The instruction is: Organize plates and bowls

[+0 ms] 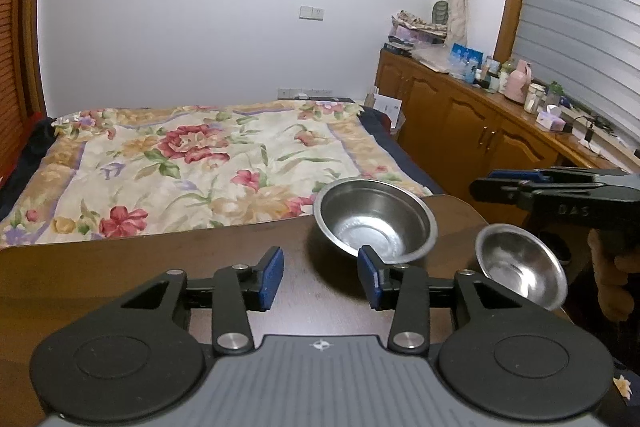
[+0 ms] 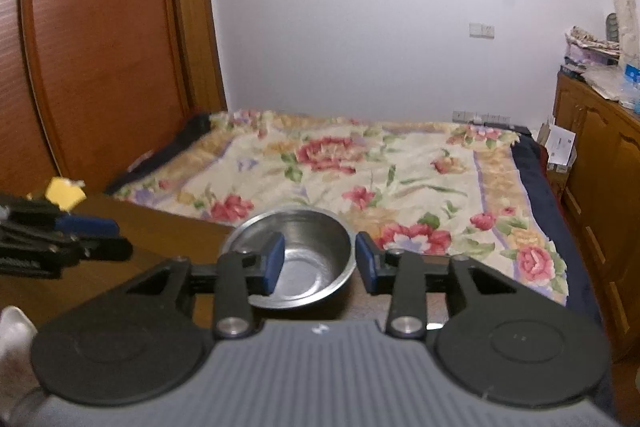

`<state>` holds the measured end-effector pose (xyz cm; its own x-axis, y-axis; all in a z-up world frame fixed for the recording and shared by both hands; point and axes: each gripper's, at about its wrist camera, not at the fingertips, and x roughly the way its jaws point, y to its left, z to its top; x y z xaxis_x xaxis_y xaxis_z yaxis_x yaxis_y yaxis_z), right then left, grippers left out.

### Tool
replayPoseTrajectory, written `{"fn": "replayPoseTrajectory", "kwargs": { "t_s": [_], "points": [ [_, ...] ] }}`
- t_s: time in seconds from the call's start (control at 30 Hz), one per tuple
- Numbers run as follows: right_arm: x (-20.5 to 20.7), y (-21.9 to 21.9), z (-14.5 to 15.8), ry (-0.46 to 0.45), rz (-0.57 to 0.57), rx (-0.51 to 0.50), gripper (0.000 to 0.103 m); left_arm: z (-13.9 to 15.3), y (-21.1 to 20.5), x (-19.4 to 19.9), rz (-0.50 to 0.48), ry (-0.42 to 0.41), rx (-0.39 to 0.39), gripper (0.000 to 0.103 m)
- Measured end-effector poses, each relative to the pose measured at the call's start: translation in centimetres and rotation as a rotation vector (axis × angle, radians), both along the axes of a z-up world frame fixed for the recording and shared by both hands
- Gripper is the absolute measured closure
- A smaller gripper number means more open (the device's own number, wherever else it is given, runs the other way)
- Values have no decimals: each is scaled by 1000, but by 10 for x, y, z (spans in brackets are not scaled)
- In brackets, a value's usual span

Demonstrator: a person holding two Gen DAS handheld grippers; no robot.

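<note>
Bowls unstacked: large bowl point(image 1: 374, 225) at the desk's point(image 1: 160, 267) far edge, small bowl point(image 1: 520, 265) near its right edge; my left gripper point(image 1: 320, 277) and right gripper point(image 2: 320, 263) both gape, holding nothing.

Each handheld gripper, the left gripper point(image 1: 320, 277) and the right gripper point(image 2: 320, 263), has a ribbed grey body flanked by two round black discs. Black linkage arms with silver screws carry blue-padded fingers point(image 1: 270, 277), and a small emblem marks the grey body.
</note>
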<state>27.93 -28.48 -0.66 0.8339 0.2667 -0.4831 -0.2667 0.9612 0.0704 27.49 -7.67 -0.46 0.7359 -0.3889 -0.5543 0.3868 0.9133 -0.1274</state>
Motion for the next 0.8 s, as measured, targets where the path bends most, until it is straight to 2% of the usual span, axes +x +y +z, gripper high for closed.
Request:
{"fn": "replayPoseTrajectory", "kwargs": {
  "t_s": [0.13, 0.37, 0.5, 0.8],
  "points": [
    [23, 1, -9, 57, 1, -13, 63, -9, -1, 17, -1, 28, -15, 58],
    [44, 8, -23, 138, 15, -38, 63, -23, -9, 46, -7, 67, 3, 58],
    [52, 11, -27, 167, 23, -63, 63, -26, -14, 58, -16, 86, -20, 58],
    [64, 9, -35, 218, 26, -32, 63, -36, -31, 78, -36, 119, -26, 58]
  ]
}}
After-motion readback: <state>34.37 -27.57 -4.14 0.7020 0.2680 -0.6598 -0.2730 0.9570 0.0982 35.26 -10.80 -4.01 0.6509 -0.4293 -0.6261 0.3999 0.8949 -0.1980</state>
